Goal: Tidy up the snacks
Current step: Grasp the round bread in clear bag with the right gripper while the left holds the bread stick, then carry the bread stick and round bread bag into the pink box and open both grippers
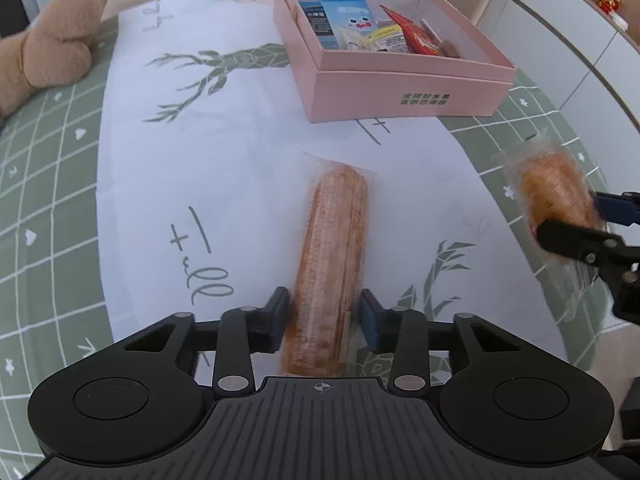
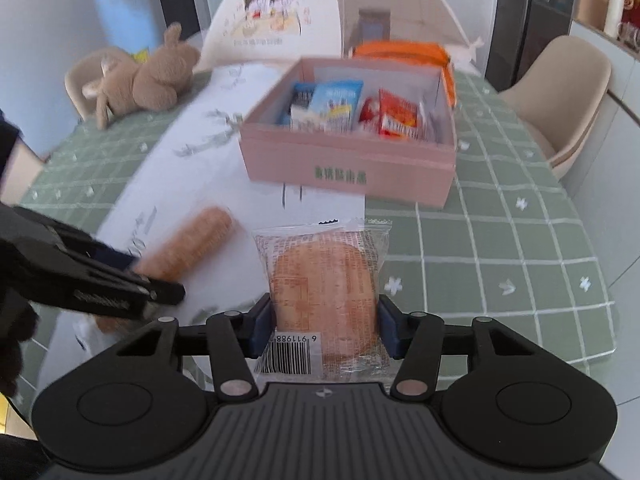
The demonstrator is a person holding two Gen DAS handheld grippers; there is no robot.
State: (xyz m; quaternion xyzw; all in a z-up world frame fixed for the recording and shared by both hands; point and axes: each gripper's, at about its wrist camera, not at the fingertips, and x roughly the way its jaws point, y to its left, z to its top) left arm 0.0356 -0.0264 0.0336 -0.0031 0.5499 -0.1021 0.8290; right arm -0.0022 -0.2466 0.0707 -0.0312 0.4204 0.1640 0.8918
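My left gripper (image 1: 325, 316) is shut on a long clear pack of stacked orange crackers (image 1: 334, 256), which points toward the pink box (image 1: 400, 96). My right gripper (image 2: 326, 326) is shut on a flat clear pack of round orange crackers (image 2: 324, 280) with a barcode, held above the table. The pink box (image 2: 348, 168) stands open ahead and holds several snack packets, blue ones (image 2: 334, 106) on the left and red ones (image 2: 396, 118) on the right. The right gripper with its pack (image 1: 556, 192) shows at the right of the left wrist view; the left gripper's pack (image 2: 188, 242) shows at the left of the right wrist view.
A brown plush toy (image 1: 52, 48) lies at the far left of the table (image 2: 500, 248), which has a green checked cloth and a white runner (image 1: 192, 168). An orange bag (image 2: 404, 50) sits behind the box. Beige chairs (image 2: 568, 92) stand around the table.
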